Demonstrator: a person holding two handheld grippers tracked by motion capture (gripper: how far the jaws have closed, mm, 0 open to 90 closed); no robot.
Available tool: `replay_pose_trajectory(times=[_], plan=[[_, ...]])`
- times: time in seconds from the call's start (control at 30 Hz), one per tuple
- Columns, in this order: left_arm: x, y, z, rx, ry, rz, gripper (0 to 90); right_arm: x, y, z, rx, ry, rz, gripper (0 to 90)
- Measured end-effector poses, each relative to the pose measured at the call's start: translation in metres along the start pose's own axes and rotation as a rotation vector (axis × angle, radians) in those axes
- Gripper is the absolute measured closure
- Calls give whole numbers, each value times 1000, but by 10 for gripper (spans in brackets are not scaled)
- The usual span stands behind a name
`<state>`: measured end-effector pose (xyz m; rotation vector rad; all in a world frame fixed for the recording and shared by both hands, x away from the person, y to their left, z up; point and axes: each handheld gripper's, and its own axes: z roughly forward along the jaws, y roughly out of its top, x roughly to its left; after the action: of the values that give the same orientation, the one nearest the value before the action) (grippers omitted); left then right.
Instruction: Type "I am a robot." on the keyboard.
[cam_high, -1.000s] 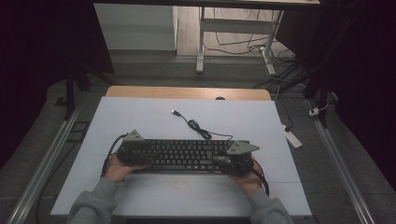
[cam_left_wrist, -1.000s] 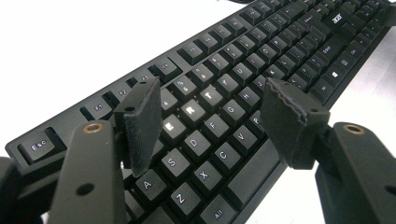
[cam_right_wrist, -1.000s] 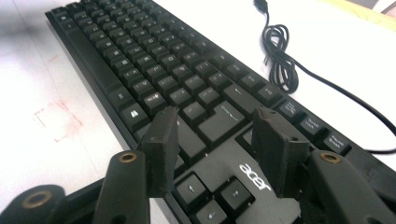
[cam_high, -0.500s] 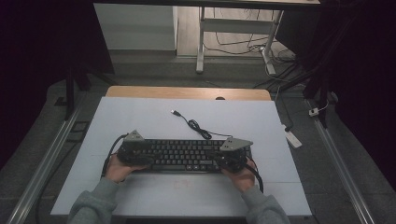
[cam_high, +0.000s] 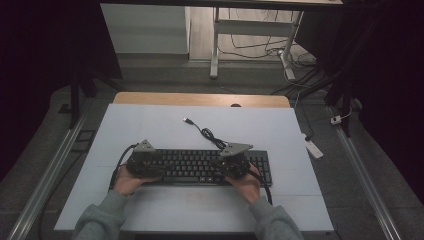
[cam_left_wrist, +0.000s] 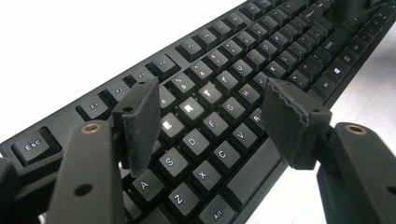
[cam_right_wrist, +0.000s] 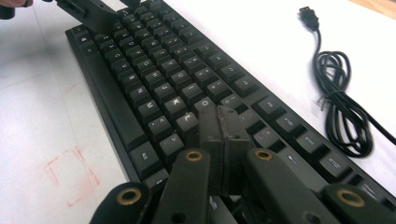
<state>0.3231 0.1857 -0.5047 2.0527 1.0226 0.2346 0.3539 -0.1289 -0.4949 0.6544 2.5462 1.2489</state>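
Observation:
A black keyboard (cam_high: 195, 167) lies across the near half of the white table (cam_high: 150, 125). Its black USB cable (cam_high: 205, 132) is coiled loose behind it, with the plug lying free. My left gripper (cam_high: 156, 167) hangs over the keyboard's left end. In the left gripper view it (cam_left_wrist: 212, 112) is open, its pads astride the lit E, R and T keys (cam_left_wrist: 187, 109) and clear of them. My right gripper (cam_high: 224, 167) is over the right half of the letter keys. In the right gripper view its jaws (cam_right_wrist: 219, 126) are shut together with nothing between them, tips just above the keys near L.
A faint red square mark (cam_right_wrist: 72, 175) is drawn on the table in front of the keyboard. The coiled cable (cam_right_wrist: 341, 107) lies behind the keyboard's right part. A wooden strip (cam_high: 200, 99) borders the table's far edge. A white block (cam_high: 313, 148) lies off the right edge.
My right gripper has slid left along the keyboard, from its right end toward the middle. The left gripper and the keyboard have kept still.

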Motion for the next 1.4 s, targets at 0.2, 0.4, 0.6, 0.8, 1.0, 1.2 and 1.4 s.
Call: replay_pose_trajectory(times=[0.2,0.4,0.6,0.8,1.0,1.2,1.4], plan=[[0,0,0,1,1,0,373,3,9,15,11,12,-9,897],[0,-1,0,4,2,1,372,5,12,28,34,8,-14,895],[0,0,1,6,3,6,372,5,16,39,51,5,-15,890],[0,0,1,5,3,7,372,5,18,48,74,0,-22,886],[-1,0,1,6,5,11,372,5,19,53,86,-14,-28,881],[0,0,0,4,5,14,372,3,19,55,90,-21,-24,881],[-1,0,0,5,5,13,372,3,18,57,88,-18,-24,893]])
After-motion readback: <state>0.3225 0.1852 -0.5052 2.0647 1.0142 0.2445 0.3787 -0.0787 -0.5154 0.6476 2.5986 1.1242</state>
